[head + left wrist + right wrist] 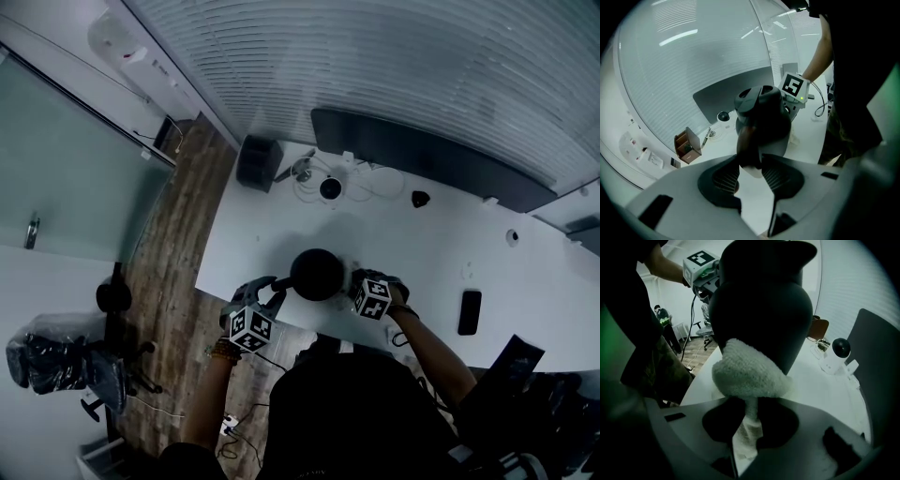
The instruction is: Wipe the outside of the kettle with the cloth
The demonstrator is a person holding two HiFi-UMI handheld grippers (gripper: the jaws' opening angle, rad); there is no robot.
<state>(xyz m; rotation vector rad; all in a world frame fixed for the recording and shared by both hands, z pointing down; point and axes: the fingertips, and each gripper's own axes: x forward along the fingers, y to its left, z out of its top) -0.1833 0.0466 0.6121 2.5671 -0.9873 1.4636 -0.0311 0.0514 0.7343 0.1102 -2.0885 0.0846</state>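
Note:
A black kettle (317,273) stands near the front edge of the white table (422,253). My left gripper (278,287) is on its left side. In the left gripper view the jaws (750,161) are shut on the kettle's dark handle (749,147), with the kettle body (766,117) just beyond. My right gripper (355,283) is at the kettle's right side. In the right gripper view it (747,413) is shut on a white fluffy cloth (747,371). The bunched end of the cloth presses against the lower wall of the kettle (764,305).
At the back of the table are a dark box (258,162), a small white camera (330,187) with cables and a long dark panel (422,155). A black phone (470,311) lies at the right. An office chair (56,361) stands on the wooden floor at the left.

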